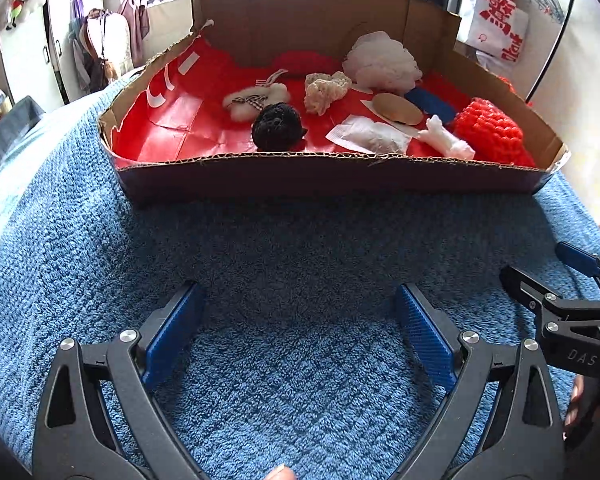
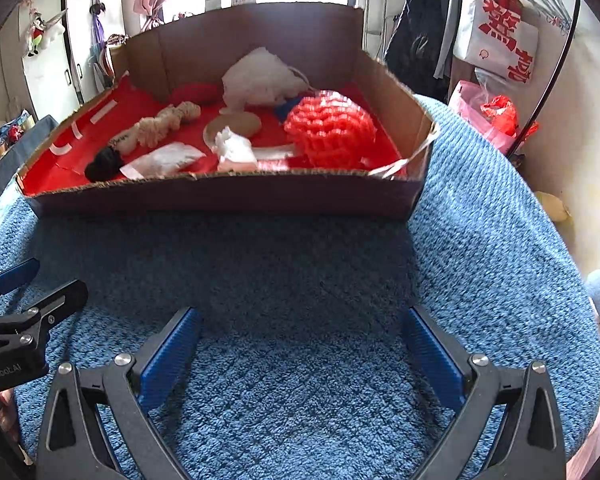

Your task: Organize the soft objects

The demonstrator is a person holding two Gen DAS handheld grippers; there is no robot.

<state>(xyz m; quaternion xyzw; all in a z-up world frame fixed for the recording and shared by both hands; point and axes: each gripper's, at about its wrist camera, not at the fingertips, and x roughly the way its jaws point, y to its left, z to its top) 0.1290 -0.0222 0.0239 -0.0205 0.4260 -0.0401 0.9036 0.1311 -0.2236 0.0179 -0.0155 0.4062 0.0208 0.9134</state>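
A shallow cardboard box [image 1: 340, 178] [image 2: 228, 200] with a red lining sits on a blue towel [image 1: 284, 248] [image 2: 300, 264]. Inside lie soft items: a black pompom [image 1: 277, 127] [image 2: 104, 163], a white bow toy [image 1: 256, 100], a cream knit piece [image 1: 325, 90] [image 2: 162, 122], a white fluffy puff [image 1: 382, 62] [image 2: 262, 78], a red knitted ball [image 1: 492, 132] [image 2: 330, 128], a clear packet [image 1: 370, 136] [image 2: 164, 160], a tan pad [image 1: 398, 109] [image 2: 234, 124] and a white wad [image 1: 446, 138] [image 2: 234, 146]. My left gripper [image 1: 300, 300] and right gripper [image 2: 302, 322] hover open over the towel, in front of the box, holding nothing.
The right gripper [image 1: 576, 280] shows at the left wrist view's right edge; the left gripper [image 2: 16, 288] shows at the right wrist view's left edge. A clothes rack with a white bag [image 2: 496, 36] stands behind right. A pink bag [image 2: 484, 116] lies beside the towel.
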